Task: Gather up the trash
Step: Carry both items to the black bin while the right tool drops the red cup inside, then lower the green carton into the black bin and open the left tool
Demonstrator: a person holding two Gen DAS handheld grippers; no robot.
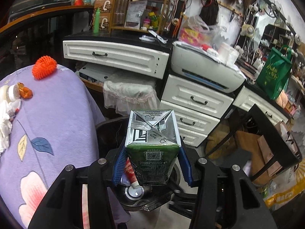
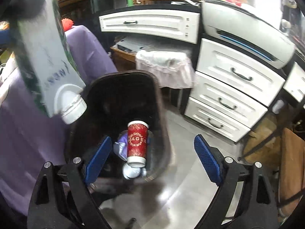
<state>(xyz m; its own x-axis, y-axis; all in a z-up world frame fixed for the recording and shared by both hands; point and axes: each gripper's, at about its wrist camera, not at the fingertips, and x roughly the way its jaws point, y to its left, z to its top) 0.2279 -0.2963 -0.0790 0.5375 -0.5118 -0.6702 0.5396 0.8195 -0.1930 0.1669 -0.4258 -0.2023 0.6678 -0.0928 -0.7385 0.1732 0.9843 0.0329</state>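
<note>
My left gripper [image 1: 152,164] is shut on a green drink carton [image 1: 152,145], held above the black trash bin [image 1: 108,131]. The same carton [image 2: 43,51] shows tilted at the upper left of the right wrist view, its white cap pointing down toward the bin [image 2: 122,87]. My right gripper [image 2: 152,158] is open and empty above the bin. Inside the bin lie a red paper cup [image 2: 137,143], a white object and purple scraps. On the purple floral cloth [image 1: 57,114] lie an orange mesh ball [image 1: 44,67], an orange wrapper [image 1: 25,91], a small white bottle [image 1: 10,93] and crumpled tissue [image 1: 4,126].
White drawer cabinets [image 1: 194,103] and a white printer [image 1: 205,70] stand behind the bin. A lace-covered stool [image 1: 129,95] is between them. Cardboard boxes and a dark chair frame [image 1: 266,143] are at right. A green bag [image 1: 274,72] sits on the counter.
</note>
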